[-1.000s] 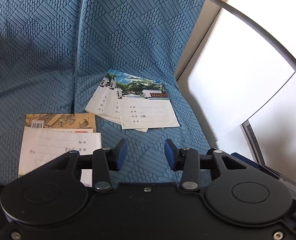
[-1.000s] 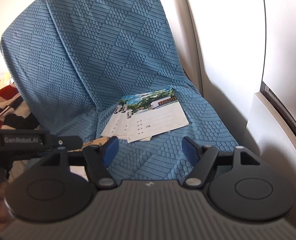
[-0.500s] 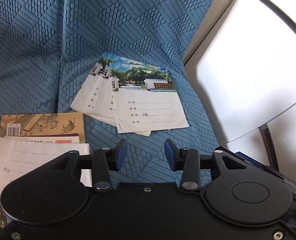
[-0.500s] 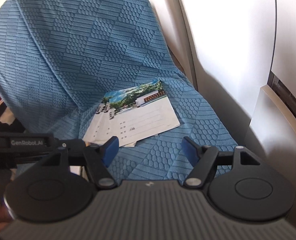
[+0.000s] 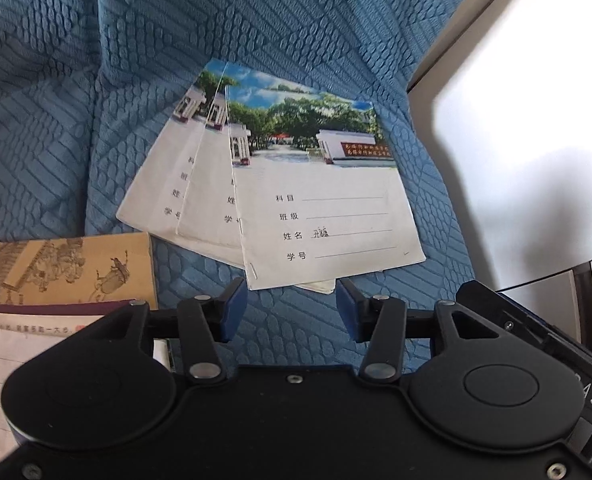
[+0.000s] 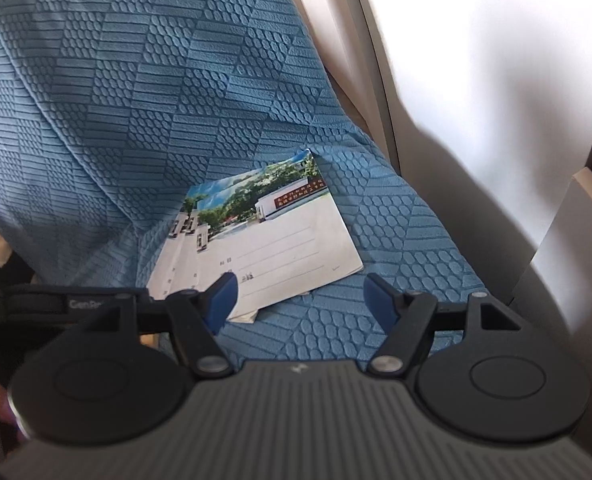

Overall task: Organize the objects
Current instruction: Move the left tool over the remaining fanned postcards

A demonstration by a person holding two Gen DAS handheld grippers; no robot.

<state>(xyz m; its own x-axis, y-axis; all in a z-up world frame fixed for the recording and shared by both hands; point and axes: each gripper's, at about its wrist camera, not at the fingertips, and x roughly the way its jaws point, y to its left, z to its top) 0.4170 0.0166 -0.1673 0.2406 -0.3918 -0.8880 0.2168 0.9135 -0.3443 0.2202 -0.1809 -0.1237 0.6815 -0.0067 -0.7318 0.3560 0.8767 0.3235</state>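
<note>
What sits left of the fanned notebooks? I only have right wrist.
Observer: A tan illustrated book, beside the fanned notebooks.
Operator: Anything on it?
Observer: A white lined booklet lies over its near edge.
Operator: Holding anything on that side?
Observer: No. The left gripper is open, its jaws have just been opening, and nothing is between them; it is just short of the notebooks' near edge.
</note>
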